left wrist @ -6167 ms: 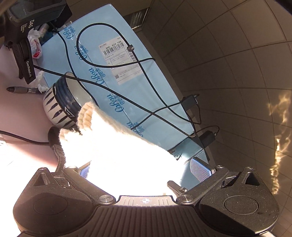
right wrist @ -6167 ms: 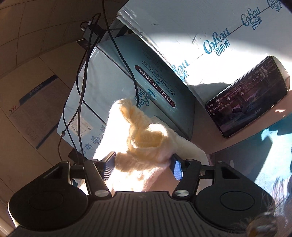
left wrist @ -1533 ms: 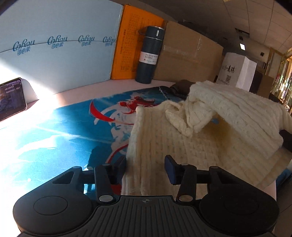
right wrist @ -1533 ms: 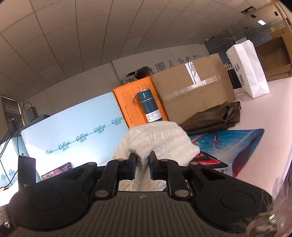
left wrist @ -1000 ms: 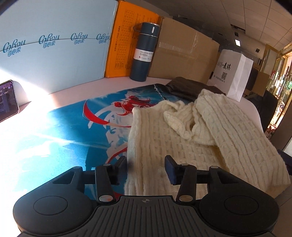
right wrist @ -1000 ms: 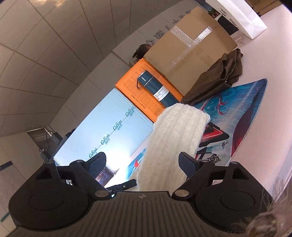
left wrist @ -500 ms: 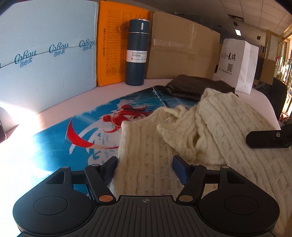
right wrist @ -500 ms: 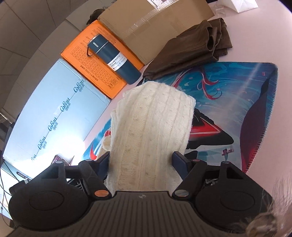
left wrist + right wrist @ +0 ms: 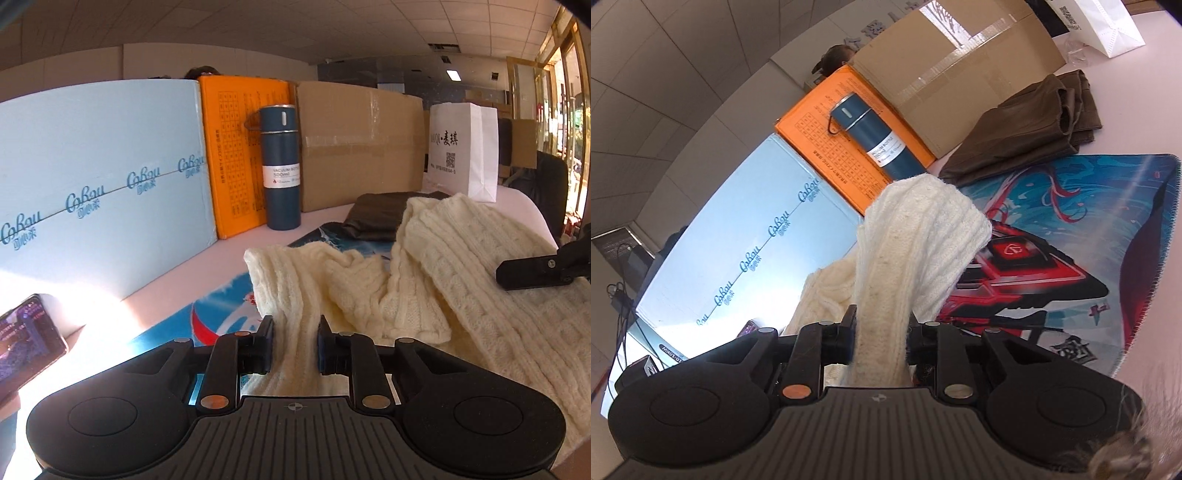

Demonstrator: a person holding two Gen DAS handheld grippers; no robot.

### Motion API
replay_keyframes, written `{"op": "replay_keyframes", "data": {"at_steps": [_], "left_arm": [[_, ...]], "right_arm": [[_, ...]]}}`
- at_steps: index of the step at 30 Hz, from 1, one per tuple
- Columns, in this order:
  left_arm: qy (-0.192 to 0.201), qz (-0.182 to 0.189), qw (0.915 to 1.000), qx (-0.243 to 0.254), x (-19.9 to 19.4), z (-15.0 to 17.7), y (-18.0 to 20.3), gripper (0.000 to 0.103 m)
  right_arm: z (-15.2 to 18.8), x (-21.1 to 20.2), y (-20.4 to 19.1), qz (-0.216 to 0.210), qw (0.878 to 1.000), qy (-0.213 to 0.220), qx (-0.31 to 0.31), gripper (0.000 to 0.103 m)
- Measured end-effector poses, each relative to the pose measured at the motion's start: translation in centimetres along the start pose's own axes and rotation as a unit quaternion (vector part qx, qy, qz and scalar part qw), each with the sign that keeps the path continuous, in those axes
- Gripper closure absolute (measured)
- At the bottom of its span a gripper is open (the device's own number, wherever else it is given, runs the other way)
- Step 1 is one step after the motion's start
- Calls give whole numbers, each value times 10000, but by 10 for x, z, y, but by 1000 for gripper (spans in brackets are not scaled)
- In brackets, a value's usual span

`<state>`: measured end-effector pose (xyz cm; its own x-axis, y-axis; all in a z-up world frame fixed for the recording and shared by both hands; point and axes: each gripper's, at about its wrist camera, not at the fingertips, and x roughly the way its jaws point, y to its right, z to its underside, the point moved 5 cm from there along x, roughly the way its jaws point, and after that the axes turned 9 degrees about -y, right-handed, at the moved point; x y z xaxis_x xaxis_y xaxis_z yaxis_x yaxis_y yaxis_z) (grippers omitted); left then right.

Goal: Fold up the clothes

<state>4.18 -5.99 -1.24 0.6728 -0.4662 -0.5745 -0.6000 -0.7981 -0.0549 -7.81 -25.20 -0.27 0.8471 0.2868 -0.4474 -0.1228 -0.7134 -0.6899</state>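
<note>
Folding looks barely begun; the cream knit sweater lies rumpled; left tool and right tool each pinch its fabric.

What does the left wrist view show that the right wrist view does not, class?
Only the left wrist view shows the upright phone and the white paper bag's printed face. Only the right wrist view shows the mat's stitched right edge and cables. Both show the cream knit sweater, blue vacuum bottle, orange box and folded brown garment.
</note>
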Motion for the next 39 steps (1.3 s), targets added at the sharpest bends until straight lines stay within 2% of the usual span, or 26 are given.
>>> {"op": "replay_keyframes", "data": {"at_steps": [2,4,8,11,13,14,15,17,18,19,21,23,25,27,29,32,33,34,36,39], "left_arm": [[20,-164,9994,-293,-8,5,-26,83],[-38,-258,9983,-525,-14,13,-48,82],[-392,-209,9963,-742,-5,30,-65,81],[-613,-265,9954,-683,10,37,-63,81],[-655,-336,9952,-640,12,38,-62,78],[-660,-342,9951,-648,12,39,-62,78],[-666,-348,9950,-656,13,39,-62,78],[-682,-346,9947,-686,13,40,-63,77],[-687,-352,9946,-689,13,41,-62,77],[-689,-358,9946,-692,13,41,-63,77],[-691,-363,9945,-695,14,41,-64,76],[-692,-359,9945,-706,14,41,-64,76],[-698,-347,9943,-729,15,41,-65,75],[-706,-325,9941,-760,15,42,-66,74],[-717,-311,9939,-779,15,42,-66,73],[-734,-308,9937,-795,16,42,-67,72],[-739,-312,9935,-802,17,42,-67,71],[-742,-313,9935,-805,17,42,-67,71],[-741,-309,9936,-798,17,42,-67,71],[-722,-298,9940,-761,16,42,-66,71]], "right_arm": [[-1,13,-7,-166,9998,-67,-39,83],[1,27,-5,-139,9996,-251,12,83],[18,54,3,407,9968,-689,-20,83],[24,48,0,1157,9913,-303,-550,73],[22,33,-6,1815,9773,318,-1047,68],[21,26,-9,1980,9717,543,-1171,68],[19,20,-13,1984,9701,661,-1231,65],[20,14,-24,1644,9757,653,-1294,51],[22,13,-32,1379,9796,572,-1344,36],[25,15,-40,1165,9821,447,-1412,27],[34,26,-55,855,9838,83,-1575,22],[47,42,-70,721,9819,-357,-1716,20],[58,60,-77,938,9764,-651,-1834,20],[69,76,-78,1351,9652,-785,-2099,18],[78,83,-79,1693,9512,-725,-2478,18],[82,84,-79,1804,9419,-686,-2749,24],[82,81,-76,1853,9399,-634,-2796,35],[83,78,-74,1957,9353,-575,-2890,51],[84,73,-71,1994,9295,-536,-3056,62],[75,55,-63,1911,9376,-442,-2871,83]]}}
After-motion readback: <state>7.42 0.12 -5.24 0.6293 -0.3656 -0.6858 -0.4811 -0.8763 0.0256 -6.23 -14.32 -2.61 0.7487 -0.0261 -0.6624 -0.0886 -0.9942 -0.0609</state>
